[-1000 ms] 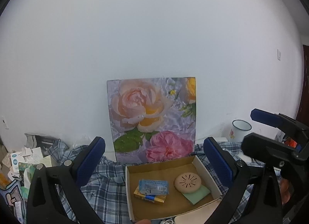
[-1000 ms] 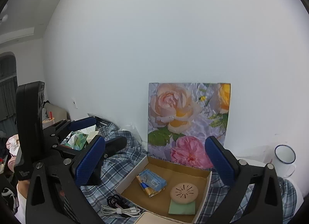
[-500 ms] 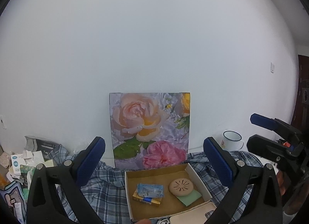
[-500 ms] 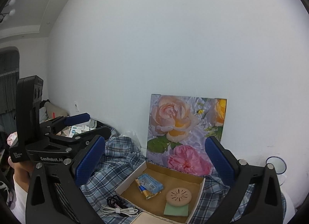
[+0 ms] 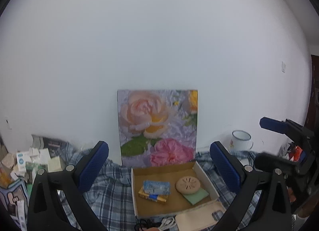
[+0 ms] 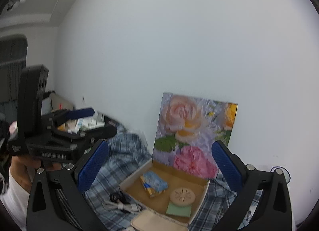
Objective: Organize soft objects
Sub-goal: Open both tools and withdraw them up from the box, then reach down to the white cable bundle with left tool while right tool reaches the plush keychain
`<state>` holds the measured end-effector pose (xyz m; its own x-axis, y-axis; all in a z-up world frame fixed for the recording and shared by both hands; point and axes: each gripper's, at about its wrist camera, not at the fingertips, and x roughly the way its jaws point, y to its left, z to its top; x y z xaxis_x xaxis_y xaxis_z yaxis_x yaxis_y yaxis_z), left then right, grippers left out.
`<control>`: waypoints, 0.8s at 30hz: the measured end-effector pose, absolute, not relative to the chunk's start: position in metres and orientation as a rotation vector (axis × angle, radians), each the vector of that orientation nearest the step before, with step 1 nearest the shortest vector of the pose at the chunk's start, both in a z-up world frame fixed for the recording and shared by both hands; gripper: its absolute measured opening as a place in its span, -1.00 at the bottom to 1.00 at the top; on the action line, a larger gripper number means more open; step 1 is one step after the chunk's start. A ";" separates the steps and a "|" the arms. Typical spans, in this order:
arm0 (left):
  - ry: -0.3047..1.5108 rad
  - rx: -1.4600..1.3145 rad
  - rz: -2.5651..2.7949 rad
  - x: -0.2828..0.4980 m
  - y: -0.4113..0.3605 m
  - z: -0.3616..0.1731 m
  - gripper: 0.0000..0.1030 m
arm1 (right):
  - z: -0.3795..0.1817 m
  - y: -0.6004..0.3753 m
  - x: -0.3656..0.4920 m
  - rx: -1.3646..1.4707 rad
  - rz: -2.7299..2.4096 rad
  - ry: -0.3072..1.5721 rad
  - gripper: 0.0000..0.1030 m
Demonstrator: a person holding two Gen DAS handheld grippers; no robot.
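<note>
One shallow cardboard box (image 5: 203, 177) lies open on a blue plaid cloth (image 5: 111, 195), in front of one rose-print board (image 5: 157, 127) that leans on the white wall. Inside the box are four things in two small stacks: a blue tissue pack (image 5: 156, 186) lying on a yellow pack (image 5: 152, 196) at the left side, and a round tan perforated disc (image 5: 187, 185) resting on a green pad (image 5: 196, 195) at the right side. Just outside the box's near edge lie one beige pouch (image 5: 196, 218), one white cable (image 6: 121, 206) and one black cable (image 6: 117, 198). One white enamel mug (image 5: 240, 140) stands near the wall to the right, well apart from the box.

The left gripper (image 5: 159, 168) is spread wide with nothing between its blue pads, raised above the box. The right gripper (image 6: 159, 168) is likewise spread wide and empty, also above the box and off to its right side.

Against half a second ago, the left wrist view is nearly unchanged, with the box a little lower in the frame. The right wrist view has swung: the box and the board now sit further right and look tilted, and the left gripper appears larger at the left edge.
</note>
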<state>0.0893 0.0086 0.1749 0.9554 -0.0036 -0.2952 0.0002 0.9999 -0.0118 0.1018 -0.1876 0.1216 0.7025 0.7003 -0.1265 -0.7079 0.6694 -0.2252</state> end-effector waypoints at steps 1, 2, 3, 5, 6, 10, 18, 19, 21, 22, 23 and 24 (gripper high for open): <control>0.315 -0.011 -0.003 0.090 0.009 0.169 1.00 | 0.116 -0.187 0.102 -0.280 0.800 0.042 1.00; 0.331 -0.006 -0.006 0.091 0.010 0.163 1.00 | 0.110 -0.186 0.102 -0.293 0.805 0.049 1.00; 0.345 -0.003 -0.001 0.091 0.011 0.158 1.00 | 0.104 -0.185 0.101 -0.307 0.805 0.054 1.00; 0.364 0.002 0.011 0.092 0.013 0.148 1.00 | 0.093 -0.185 0.101 -0.324 0.814 0.067 1.00; 0.375 -0.001 0.014 0.092 0.015 0.144 1.00 | 0.087 -0.185 0.101 -0.330 0.818 0.075 1.00; 0.423 -0.009 0.013 0.094 0.023 0.128 1.00 | 0.071 -0.189 0.101 -0.338 0.850 0.100 1.00; 0.462 -0.015 -0.018 0.094 0.028 0.103 1.00 | 0.039 -0.184 0.105 -0.357 0.908 0.175 1.00; 0.469 -0.013 -0.022 0.094 0.028 0.099 1.00 | 0.034 -0.183 0.108 -0.360 0.913 0.189 1.00; 0.483 -0.010 -0.025 0.096 0.027 0.092 1.00 | 0.024 -0.181 0.112 -0.363 0.924 0.220 1.00; 0.491 -0.008 -0.026 0.097 0.027 0.089 1.00 | 0.019 -0.180 0.114 -0.367 0.931 0.237 1.00; 0.502 -0.006 -0.029 0.099 0.027 0.084 1.00 | 0.015 -0.179 0.116 -0.373 0.935 0.249 1.00; 0.511 -0.005 -0.029 0.100 0.027 0.081 1.00 | 0.011 -0.179 0.117 -0.379 0.937 0.258 1.00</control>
